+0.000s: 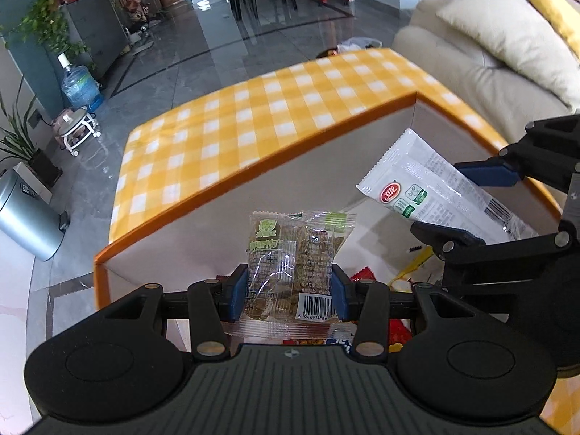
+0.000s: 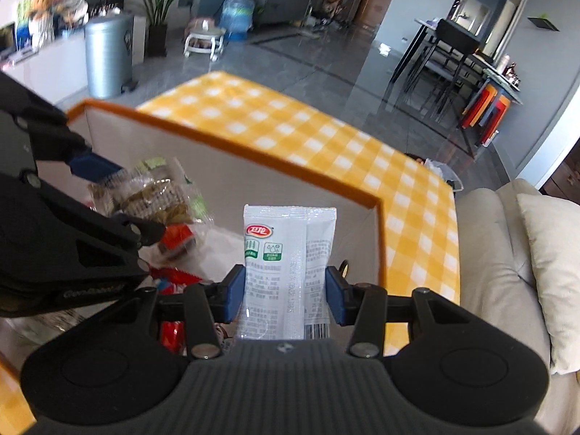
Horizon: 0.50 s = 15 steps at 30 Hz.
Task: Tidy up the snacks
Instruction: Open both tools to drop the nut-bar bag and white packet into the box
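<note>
While both grippers hang over the orange-rimmed box (image 1: 232, 195), left gripper (image 1: 290, 291) is clenched on the clear snack packet (image 1: 290, 264), long axis along the fingers, pointing away. Right gripper (image 2: 284, 293) grasps the white sachet (image 2: 286, 264) likewise, logo end forward.

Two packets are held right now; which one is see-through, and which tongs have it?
The clear packet with brown snacks inside, clamped in the left tongs. The right tongs hold an opaque white packet with a red logo.
</note>
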{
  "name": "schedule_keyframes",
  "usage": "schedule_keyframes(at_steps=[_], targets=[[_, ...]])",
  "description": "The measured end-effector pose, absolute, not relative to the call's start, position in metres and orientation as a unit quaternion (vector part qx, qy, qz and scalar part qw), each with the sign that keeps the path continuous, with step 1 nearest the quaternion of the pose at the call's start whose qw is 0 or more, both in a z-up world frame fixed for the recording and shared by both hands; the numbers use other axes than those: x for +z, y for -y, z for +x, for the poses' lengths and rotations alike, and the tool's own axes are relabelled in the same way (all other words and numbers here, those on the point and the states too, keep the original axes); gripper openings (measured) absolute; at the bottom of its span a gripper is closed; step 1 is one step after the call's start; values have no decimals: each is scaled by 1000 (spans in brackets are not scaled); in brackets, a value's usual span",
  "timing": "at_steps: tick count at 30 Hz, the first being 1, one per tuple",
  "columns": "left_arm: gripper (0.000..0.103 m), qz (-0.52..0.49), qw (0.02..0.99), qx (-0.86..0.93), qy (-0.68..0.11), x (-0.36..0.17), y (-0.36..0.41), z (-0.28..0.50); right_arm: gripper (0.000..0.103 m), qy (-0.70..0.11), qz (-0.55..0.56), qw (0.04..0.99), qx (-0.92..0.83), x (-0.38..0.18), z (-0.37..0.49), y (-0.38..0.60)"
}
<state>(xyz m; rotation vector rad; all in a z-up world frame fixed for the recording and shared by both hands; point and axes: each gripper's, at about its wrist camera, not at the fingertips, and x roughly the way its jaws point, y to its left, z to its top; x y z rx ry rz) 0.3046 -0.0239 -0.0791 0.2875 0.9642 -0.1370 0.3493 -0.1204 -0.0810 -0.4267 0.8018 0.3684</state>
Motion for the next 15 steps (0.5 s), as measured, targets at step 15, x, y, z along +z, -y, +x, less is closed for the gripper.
schedule_keyframes(at_steps=[15], targets=[[54, 150, 855, -57, -494, -99, 23, 313, 46, -428, -231, 854, 184, -106, 359, 111]])
